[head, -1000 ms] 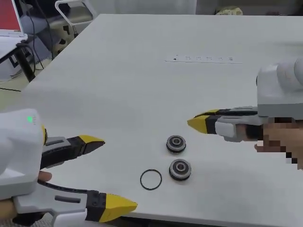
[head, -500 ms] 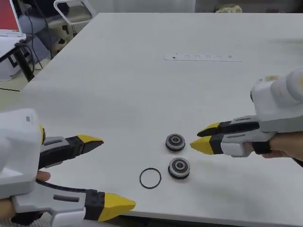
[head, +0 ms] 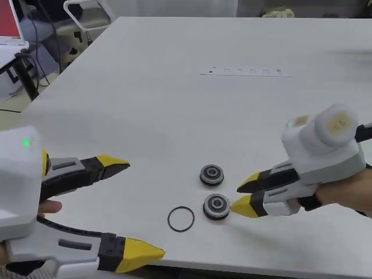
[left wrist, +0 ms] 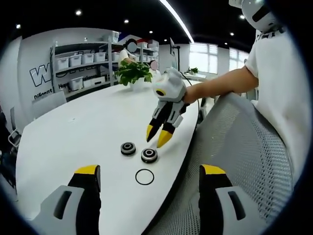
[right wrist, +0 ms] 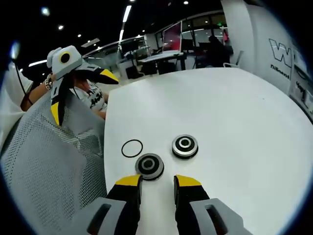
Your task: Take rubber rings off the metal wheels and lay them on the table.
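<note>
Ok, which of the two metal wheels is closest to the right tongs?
The wheel next to the loose rubber ring. The tips of the right tongs are almost at it, while the other wheel sits farther from them.

ring (head: 168,219) left of near wheel (head: 216,206), seemingly apart
</note>
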Available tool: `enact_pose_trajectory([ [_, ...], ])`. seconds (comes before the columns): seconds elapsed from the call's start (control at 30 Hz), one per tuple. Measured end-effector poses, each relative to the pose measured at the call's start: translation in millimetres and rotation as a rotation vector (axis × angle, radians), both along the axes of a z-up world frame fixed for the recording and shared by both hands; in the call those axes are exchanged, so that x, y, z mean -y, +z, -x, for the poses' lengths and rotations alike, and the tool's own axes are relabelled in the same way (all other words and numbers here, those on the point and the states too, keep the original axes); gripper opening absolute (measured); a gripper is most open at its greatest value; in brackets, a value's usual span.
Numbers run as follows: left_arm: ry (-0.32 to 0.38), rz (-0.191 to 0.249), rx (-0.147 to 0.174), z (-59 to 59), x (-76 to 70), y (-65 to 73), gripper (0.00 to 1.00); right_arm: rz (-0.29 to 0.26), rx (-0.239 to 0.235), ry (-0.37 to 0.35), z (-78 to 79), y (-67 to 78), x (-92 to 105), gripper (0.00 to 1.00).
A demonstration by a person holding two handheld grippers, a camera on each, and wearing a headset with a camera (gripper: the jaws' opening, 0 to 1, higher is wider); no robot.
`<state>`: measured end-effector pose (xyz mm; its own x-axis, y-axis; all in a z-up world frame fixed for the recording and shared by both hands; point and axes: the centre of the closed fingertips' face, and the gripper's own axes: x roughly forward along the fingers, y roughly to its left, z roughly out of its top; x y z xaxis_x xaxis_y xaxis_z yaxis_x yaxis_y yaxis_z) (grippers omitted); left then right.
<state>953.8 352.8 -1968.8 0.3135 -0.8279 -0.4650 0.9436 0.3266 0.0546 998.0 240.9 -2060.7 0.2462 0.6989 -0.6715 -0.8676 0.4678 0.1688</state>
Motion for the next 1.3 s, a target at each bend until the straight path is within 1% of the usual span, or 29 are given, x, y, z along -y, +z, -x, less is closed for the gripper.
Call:
enact_pose_trajectory([
  [0.03, -0.010, 0.017, 0.011, 0.7, 3.9, 7.3, 0.80, 0.000, 0.000, 0.005, 0.6, -0.7, -0.6, 0.24],
  [0.1, -0.027, 0.050, 0.011, 0.7, 10.3, 18.9, 0.81, 0.002, -0.002, 0.013, 1.6, -1.5, -1.3, 0.24],
  [0.17, -0.040, 0.063, 0.026, -0.4, 15.0, 27.8, 0.81, 0.007, -0.001, 0.017, 2.0, -2.7, -1.4, 0.24],
  [0.23, -0.058, 0.064, 0.047, -2.5, 20.2, 36.0, 0.81, 0.012, -0.002, 0.021, 2.5, -4.1, -1.1, 0.24],
  [0.27, -0.075, 0.069, 0.063, -4.0, 24.2, 40.2, 0.81, 0.014, -0.003, 0.024, 2.8, -4.9, -0.8, 0.24],
  [0.3, -0.088, 0.072, 0.072, -4.5, 26.9, 41.5, 0.80, 0.015, -0.004, 0.025, 3.2, -5.1, -1.0, 0.25],
  [0.37, -0.106, 0.060, 0.067, -7.1, 32.9, 40.1, 0.79, 0.010, -0.006, 0.027, 3.4, -5.9, -1.5, 0.25],
  [0.4, -0.117, 0.045, 0.066, -8.6, 36.5, 37.8, 0.79, 0.002, -0.010, 0.026, 3.6, -5.6, -2.5, 0.25],
  [0.47, -0.139, 0.032, 0.083, -10.3, 42.3, 36.9, 0.79, 0.003, -0.009, 0.028, 3.9, -6.4, -3.0, 0.26],
  [0.5, -0.154, 0.036, 0.091, -11.5, 47.3, 36.8, 0.78, 0.004, -0.009, 0.030, 4.1, -7.1, -3.1, 0.26],
  [0.53, -0.161, 0.044, 0.088, -12.5, 50.7, 36.2, 0.77, 0.009, -0.010, 0.033, 4.6, -8.9, -3.1, 0.26],
  [0.57, -0.171, 0.051, 0.076, -13.6, 55.8, 34.4, 0.75, 0.012, -0.011, 0.035, 5.6, -9.9, -3.6, 0.26],
  [0.6, -0.176, 0.051, 0.072, -14.0, 57.4, 33.4, 0.73, 0.014, -0.012, 0.039, 6.5, -11.1, -4.1, 0.26],
  [0.63, -0.194, 0.041, 0.070, -14.2, 61.7, 29.9, 0.72, 0.016, -0.013, 0.043, 7.3, -11.6, -4.6, 0.26],
  [0.7, -0.209, 0.027, 0.082, -16.1, 65.6, 27.1, 0.71, 0.016, -0.010, 0.048, 7.7, -12.1, -5.7, 0.26],
  [0.77, -0.226, 0.041, 0.090, -22.3, 76.2, 23.3, 0.70, 0.014, -0.005, 0.050, 7.5, -12.0, -6.8, 0.26],
  [0.8, -0.226, 0.054, 0.081, -24.1, 79.9, 22.1, 0.68, 0.013, -0.003, 0.050, 7.1, -12.1, -7.2, 0.26],
  [0.83, -0.226, 0.060, 0.068, -25.5, 83.2, 19.8, 0.66, 0.013, -0.001, 0.050, 6.8, -12.3, -7.5, 0.26],
  [0.87, -0.230, 0.063, 0.063, -27.9, 87.4, 15.9, 0.65, 0.013, 0.000, 0.051, 6.7, -12.5, -7.7, 0.26],
  [0.93, -0.234, 0.062, 0.066, -31.0, 93.6, 8.2, 0.62, 0.016, 0.002, 0.054, 7.0, -13.2, -8.0, 0.25],
  [0.97, -0.237, 0.055, 0.063, -32.0, 95.2, 5.0, 0.60, 0.018, 0.004, 0.056, 7.3, -13.3, -8.2, 0.25],
  [1.0, -0.248, 0.034, 0.062, -32.4, 96.4, -0.8, 0.60, 0.020, 0.005, 0.058, 7.5, -13.8, -8.4, 0.25],
  [1.03, -0.259, 0.015, 0.066, -32.7, 96.6, -4.6, 0.59, 0.020, 0.004, 0.059, 7.7, -14.1, -8.7, 0.25],
  [1.07, -0.272, -0.007, 0.077, -33.9, 96.9, -9.2, 0.58, 0.020, 0.003, 0.062, 8.0, -14.5, -9.1, 0.25],
  [1.13, -0.274, -0.030, 0.088, -38.5, 97.7, -15.9, 0.55, 0.025, 0.006, 0.066, 8.1, -15.1, -9.5, 0.25],
  [1.2, -0.260, -0.036, 0.078, -44.8, 99.0, -22.4, 0.51, 0.025, 0.009, 0.069, 8.2, -15.1, -10.0, 0.25],
  [1.27, -0.256, -0.037, 0.071, -47.4, 99.4, -27.3, 0.48, 0.023, 0.011, 0.070, 8.2, -15.1, -10.6, 0.25],
  [1.3, -0.251, -0.042, 0.064, -50.1, 99.8, -35.0, 0.47, 0.023, 0.012, 0.070, 8.2, -15.3, -10.8, 0.25],
])
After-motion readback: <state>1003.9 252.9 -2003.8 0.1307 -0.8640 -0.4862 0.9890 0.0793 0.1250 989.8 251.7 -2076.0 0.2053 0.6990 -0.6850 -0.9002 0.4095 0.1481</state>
